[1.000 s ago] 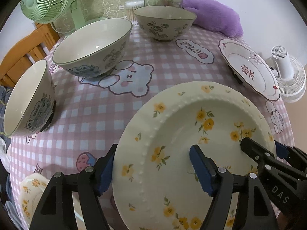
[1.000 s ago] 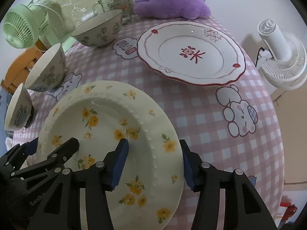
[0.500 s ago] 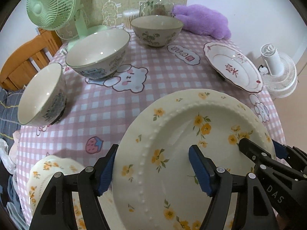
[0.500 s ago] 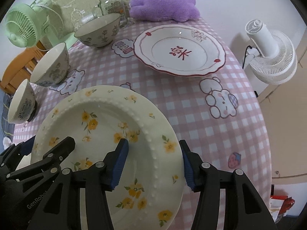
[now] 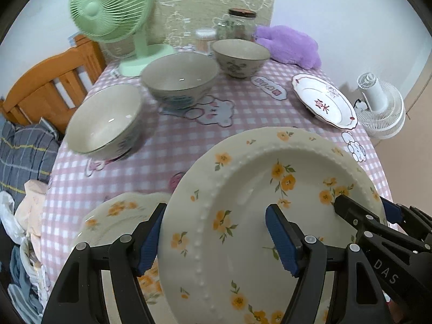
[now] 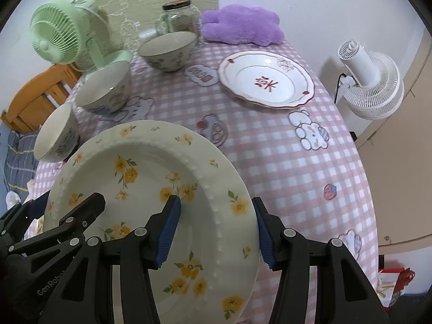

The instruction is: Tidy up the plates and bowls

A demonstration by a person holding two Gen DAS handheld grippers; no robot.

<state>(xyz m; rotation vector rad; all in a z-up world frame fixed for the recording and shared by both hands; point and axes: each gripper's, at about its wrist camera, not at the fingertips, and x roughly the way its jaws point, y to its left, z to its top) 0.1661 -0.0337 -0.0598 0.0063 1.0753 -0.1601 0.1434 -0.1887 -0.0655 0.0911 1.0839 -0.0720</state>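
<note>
Broadly, a round table under a pink checked cloth [image 6: 283, 162] printed with cartoon bears fills both wrist views. Above its near edge a large cream plate with yellow flowers [image 5: 256, 202] and a beaded rim is carried clear of the cloth, tilted, with one gripper on each side of it. The left gripper [image 5: 216, 240] straddles the plate's left rim: one blue pad sits outside and under the edge, the other lies on the plate's inner face, so the jaws pinch the rim between them. The right gripper [image 6: 216, 232] clamps the opposite rim the same way, one pad on the flowered face and one beyond the edge (each gripper also shows in the other's view, as black fingers on the far rim). Below the held plate, at the table's near left corner, lies a second yellow-flowered plate [image 5: 116, 216], partly hidden by the left gripper's fingers. Well apart, on the far right of the cloth, rests a white plate with a red rim [image 6: 266, 78] and a red character in its middle. Three patterned bowls stand along the left side: a wide middle bowl [image 5: 179, 77], a nearer bowl [image 5: 104, 121] and a far bowl [image 5: 240, 55] just before a glass jar [image 5: 239, 25].
</note>
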